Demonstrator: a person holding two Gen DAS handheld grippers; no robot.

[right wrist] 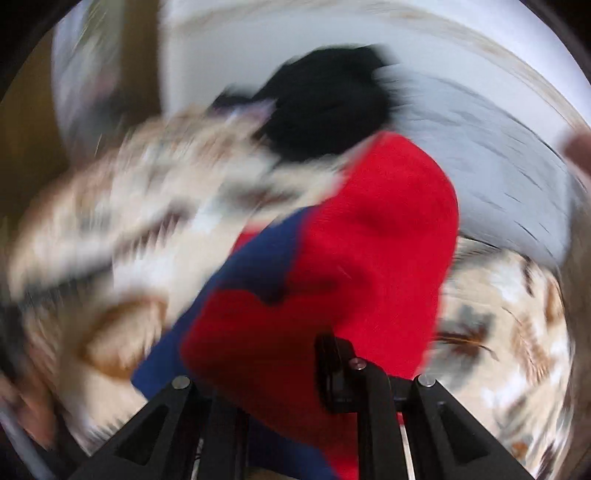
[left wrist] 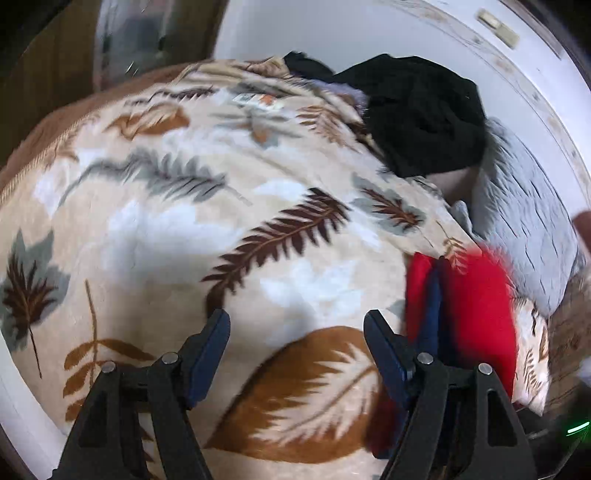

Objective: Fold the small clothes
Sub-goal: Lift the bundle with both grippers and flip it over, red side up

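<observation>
A small red garment with a blue panel (right wrist: pixel 351 240) hangs from my right gripper (right wrist: pixel 280 354), which is shut on it. The cloth drapes over the left finger and hides it; only the right finger (right wrist: pixel 332 365) shows. This view is heavily blurred. In the left wrist view the same red and blue garment (left wrist: pixel 476 302) hangs just right of my left gripper (left wrist: pixel 295 321). That gripper stands open over the leaf-patterned blanket (left wrist: pixel 184 221) with nothing between its fingers.
A black garment (left wrist: pixel 424 110) and a grey cloth (left wrist: pixel 524 221) lie heaped at the blanket's far right side, by a white wall (left wrist: pixel 332 29). Part of a person's hand (right wrist: pixel 580 147) shows at the right edge. Brown wood (left wrist: pixel 44 74) stands at the far left.
</observation>
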